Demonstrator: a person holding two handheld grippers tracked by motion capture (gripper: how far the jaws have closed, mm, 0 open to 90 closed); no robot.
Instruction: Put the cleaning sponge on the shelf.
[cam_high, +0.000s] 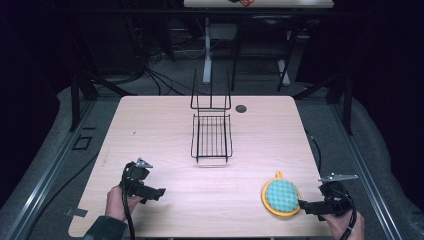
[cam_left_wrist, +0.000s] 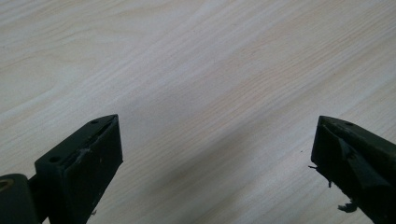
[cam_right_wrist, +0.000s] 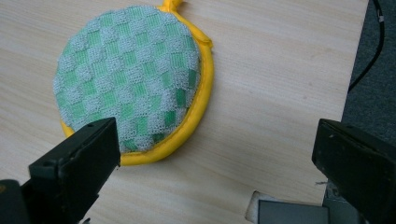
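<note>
While your right gripper (cam_right_wrist: 212, 158) stands with its jaws spread wide and nothing between them, the pad (cam_right_wrist: 130, 79) lies flat on the table (cam_right_wrist: 280, 70) just ahead of them, nearer the left-hand jaw in the right gripper view, its yellow rim just beyond that jaw's tip and its green checked face up. You look to be at the approach, before any grasp: the pad is untouched. For the next move, I'd judge you need to shift the gripper toward the pad, so the near rim sits between the jaws, then drop low enough to catch that thin edge, since it lies flush on the wood. Its loop points away from you, toward the rack (cam_high: 211, 135), which stands well beyond the pad at mid-table. Your left gripper (cam_high: 159, 192) is likewise released, jaws parted over bare wood, well apart from the pad on its far side from your right hand (cam_high: 347, 225)
</note>
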